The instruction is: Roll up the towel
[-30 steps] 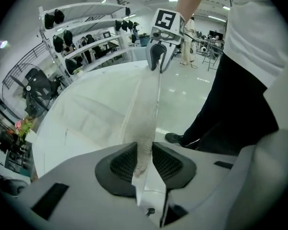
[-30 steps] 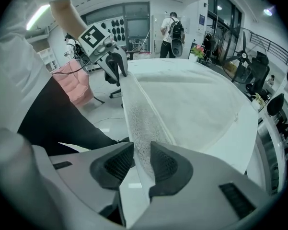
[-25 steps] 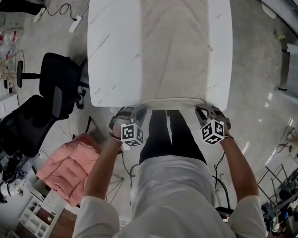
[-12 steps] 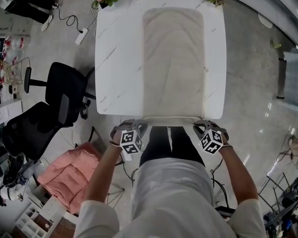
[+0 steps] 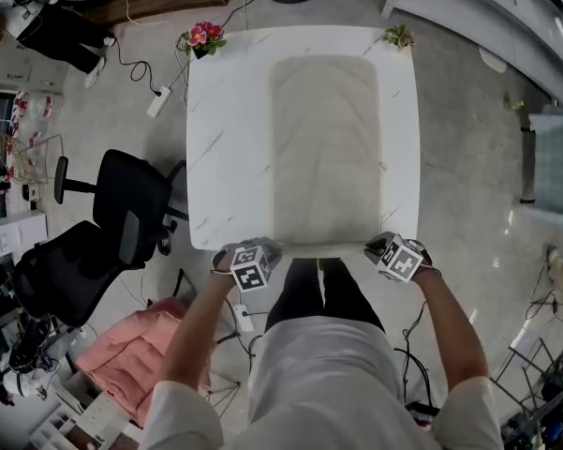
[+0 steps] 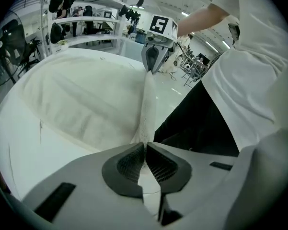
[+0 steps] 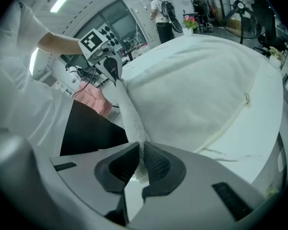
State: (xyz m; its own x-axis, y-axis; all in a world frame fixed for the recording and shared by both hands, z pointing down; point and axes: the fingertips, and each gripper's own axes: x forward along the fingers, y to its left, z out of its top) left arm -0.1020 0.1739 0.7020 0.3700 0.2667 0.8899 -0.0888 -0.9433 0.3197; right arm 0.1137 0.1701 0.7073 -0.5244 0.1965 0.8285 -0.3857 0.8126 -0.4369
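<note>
Lower centre: the left gripper (image 5: pixel 259 251) and the right gripper (image 5: pixel 386 248) each clamp a near corner of the towel (image 5: pixel 323 148). Its near edge is stretched between them along the table (image 5: pixel 211 157) rim. The right jaws have just eased slightly wider, with cloth between them. Beyond, the towel lies flat with bare margins on either side. Flowers (image 5: pixel 202 37) stand at the far-left corner.
</note>
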